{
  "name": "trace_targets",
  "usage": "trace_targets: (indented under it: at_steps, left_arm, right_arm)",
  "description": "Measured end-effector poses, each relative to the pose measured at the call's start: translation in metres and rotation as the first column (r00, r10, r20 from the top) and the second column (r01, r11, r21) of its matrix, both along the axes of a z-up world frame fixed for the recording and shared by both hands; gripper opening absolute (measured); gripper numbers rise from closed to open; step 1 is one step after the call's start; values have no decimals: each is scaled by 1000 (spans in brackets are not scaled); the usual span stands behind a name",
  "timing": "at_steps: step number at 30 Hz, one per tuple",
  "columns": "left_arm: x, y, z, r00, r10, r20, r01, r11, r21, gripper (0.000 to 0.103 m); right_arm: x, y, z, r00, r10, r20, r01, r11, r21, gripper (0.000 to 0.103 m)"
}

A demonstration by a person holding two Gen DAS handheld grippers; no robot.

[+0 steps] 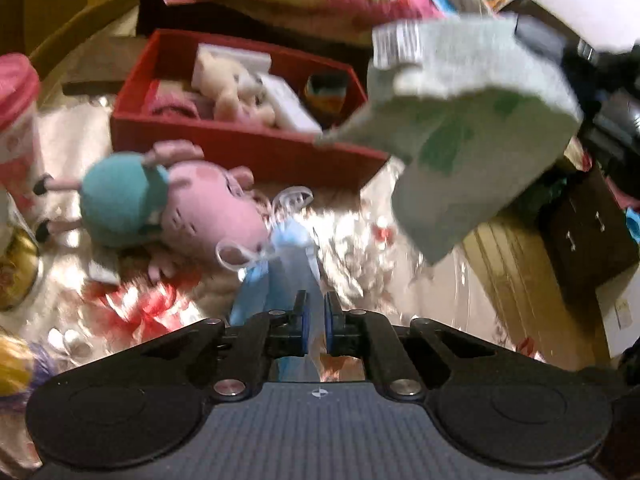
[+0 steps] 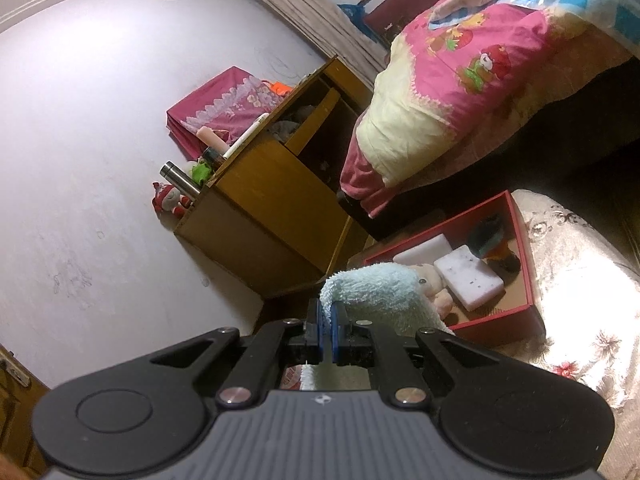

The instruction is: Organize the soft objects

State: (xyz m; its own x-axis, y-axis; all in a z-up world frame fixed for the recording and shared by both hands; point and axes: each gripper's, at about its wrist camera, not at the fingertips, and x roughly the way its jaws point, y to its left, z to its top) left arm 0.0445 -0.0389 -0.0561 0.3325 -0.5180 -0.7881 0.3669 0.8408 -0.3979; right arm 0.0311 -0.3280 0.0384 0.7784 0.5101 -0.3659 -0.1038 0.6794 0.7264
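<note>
1. Your left gripper [image 1: 316, 320] sits nearest the lens, its blue pads drawn close together with a light blue ribboned pouch [image 1: 288, 256] pinched between them; the pouch lies on the floral tablecloth [image 1: 360, 240].
2. Just beyond that pouch, touching its white ribbon, a pink pig plush [image 1: 176, 204] in a teal dress lies on its side on the cloth.
3. Behind the pig stands the red box [image 1: 240, 144], holding a cream plush toy [image 1: 228, 88], white sponges and a dark multicoloured item; much of this is blurred.
4. Your right gripper [image 2: 327, 334] is clenched on a pale green towel [image 2: 376, 292]; its fluffy edge bulges up between and beyond the pads.
5. From the left wrist view, that same towel [image 1: 472, 128] hangs in the air to the right of the red box, with a white label at its upper edge.
6. In the right wrist view the red box [image 2: 528, 264] lies just past the towel, at the table's edge.
7. Further off you have a wooden cabinet [image 2: 272, 200] against the wall and a pink and yellow quilt [image 2: 440, 92] on the bed.
</note>
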Motion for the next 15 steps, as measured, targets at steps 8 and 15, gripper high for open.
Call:
trace_targets:
  at_steps: [8, 15]
  left_arm:
    - [-1, -37, -59, 996, -4, -84, 12, 995, 96, 70]
    - [-9, -59, -66, 992, -52, -115, 63, 993, 100, 5]
  right_arm:
    - [3, 4, -6, 1000, 3, -24, -3, 1000, -31, 0]
    - [3, 0, -10, 999, 4, -37, -5, 1000, -23, 0]
